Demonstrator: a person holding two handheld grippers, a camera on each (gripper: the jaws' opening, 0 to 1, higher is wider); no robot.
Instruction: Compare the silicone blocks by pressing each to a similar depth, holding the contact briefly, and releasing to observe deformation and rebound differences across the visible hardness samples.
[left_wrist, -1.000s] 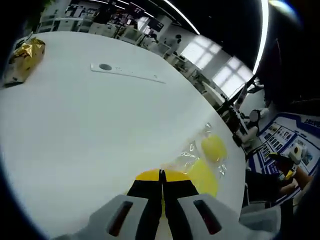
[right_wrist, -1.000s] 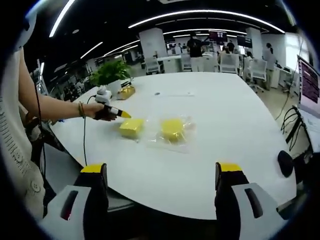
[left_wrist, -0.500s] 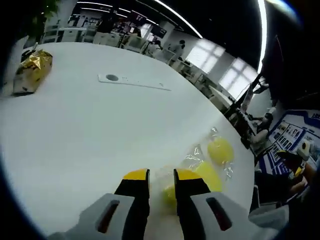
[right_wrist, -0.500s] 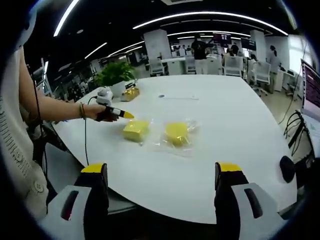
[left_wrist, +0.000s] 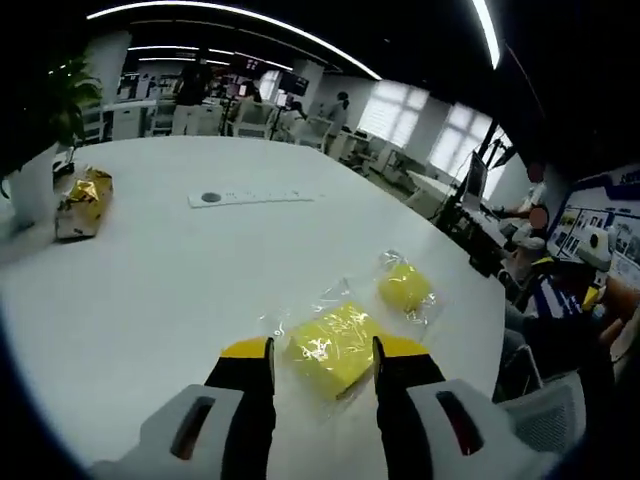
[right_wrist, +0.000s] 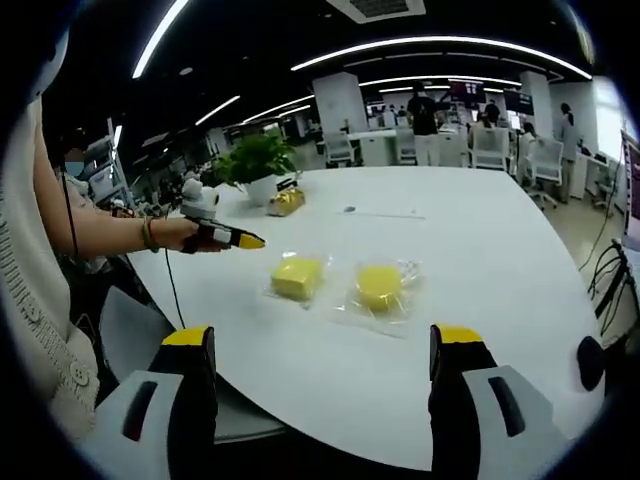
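Left gripper view
- L gripper: jaws moderately apart, gripping nothing; yellow tips sit either side of the near end of the square block, apparently above it, contact can't be told.
- Square block: yellow, in clear wrap, lying flat on the white table.
- Round block: also bagged, just beyond the square block and to its right, apart from it.
- Gold packet: far left of the square block, well apart; a thin white strip lies well behind it.

Right gripper view
- R gripper: jaws spread wide, empty, held back off the table edge, well short of the square block.
- Round block: just right of the square block, both flat.
- L gripper: held in a hand, tips just left of the square block, not touching.

Step in hand (judgement)
- Likely between presses on the square block.
- To do it well: come straight down on the block's centre, go to the same depth as on the round block, hold briefly, lift clean so the wrap doesn't drag the block.
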